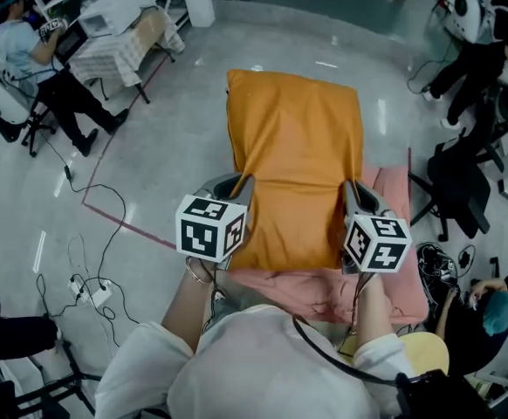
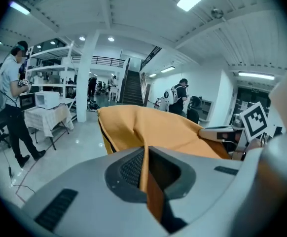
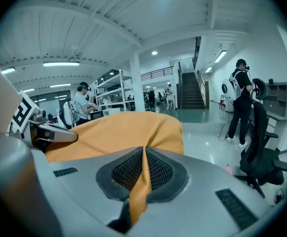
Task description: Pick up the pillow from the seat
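Busy workshop floor all around, pink seat [image 1: 324,291] underneath. Left gripper [image 1: 243,187] and right gripper [image 1: 350,190] are both clamped on the orange pillow's [image 1: 293,147] near corners. That probably keeps it level while it's lifted.

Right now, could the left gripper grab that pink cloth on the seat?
Probably not. The left gripper has its fingers shut on the edge of the orange pillow, so it is occupied, and the pillow hangs over much of the pink cloth.
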{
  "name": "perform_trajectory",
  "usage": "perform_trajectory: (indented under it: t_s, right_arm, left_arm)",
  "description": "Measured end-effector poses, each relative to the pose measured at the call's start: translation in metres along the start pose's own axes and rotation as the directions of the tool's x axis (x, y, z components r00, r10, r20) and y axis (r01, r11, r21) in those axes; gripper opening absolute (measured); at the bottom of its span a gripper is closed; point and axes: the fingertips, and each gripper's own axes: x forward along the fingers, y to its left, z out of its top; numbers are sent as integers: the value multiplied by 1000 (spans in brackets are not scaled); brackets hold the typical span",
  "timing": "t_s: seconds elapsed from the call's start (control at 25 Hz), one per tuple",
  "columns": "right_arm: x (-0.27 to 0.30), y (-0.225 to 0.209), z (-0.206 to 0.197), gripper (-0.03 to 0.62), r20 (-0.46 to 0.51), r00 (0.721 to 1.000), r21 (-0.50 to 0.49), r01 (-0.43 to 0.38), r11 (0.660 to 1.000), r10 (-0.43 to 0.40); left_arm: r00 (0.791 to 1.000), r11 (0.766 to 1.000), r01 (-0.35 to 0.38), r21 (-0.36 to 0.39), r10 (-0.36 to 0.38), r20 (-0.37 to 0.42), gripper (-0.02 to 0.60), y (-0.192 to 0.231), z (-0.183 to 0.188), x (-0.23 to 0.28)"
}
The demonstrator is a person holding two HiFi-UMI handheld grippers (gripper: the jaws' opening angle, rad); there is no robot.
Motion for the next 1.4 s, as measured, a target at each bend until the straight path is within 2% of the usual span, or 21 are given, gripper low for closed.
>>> perform_trajectory:
  t_s: [0.28, 0.44, 0.6, 0.8, 0.96, 1.16, 1.28, 1.4]
  right_arm:
    - [8, 150, 48, 32, 86, 992, -94, -88, 992, 96]
    - [-1, 233, 44, 32, 90, 983, -127, -145, 981, 157]
    - [18, 307, 35, 32, 64, 967, -156, -236, 959, 248]
    - [32, 386, 4, 32, -25, 928, -170, -370, 913, 372]
    - [58, 444, -44, 32, -150, 869, -171, -493, 853, 472]
    - [75, 487, -81, 32, -258, 804, -152, -581, 800, 535]
    - [82, 505, -90, 32, -295, 782, -154, -607, 780, 550]
    - [85, 515, -93, 32, -312, 771, -162, -619, 768, 555]
  left_arm:
    - [989, 996, -84, -20, 86, 119, 14, 98, 13, -124]
    - [981, 990, -136, -30, 139, 139, 14, 138, -4, -200]
    - [963, 972, -227, -67, 234, 134, 14, 186, -27, -255]
    - [933, 930, -337, -149, 351, 81, 14, 226, -76, -318]
    - [893, 866, -437, -241, 449, -6, 14, 256, -137, -351]
    - [861, 805, -501, -319, 501, -87, 14, 278, -182, -375]
    - [848, 782, -520, -345, 520, -102, 14, 288, -194, -386]
    - [842, 769, -527, -362, 530, -100, 14, 293, -202, -392]
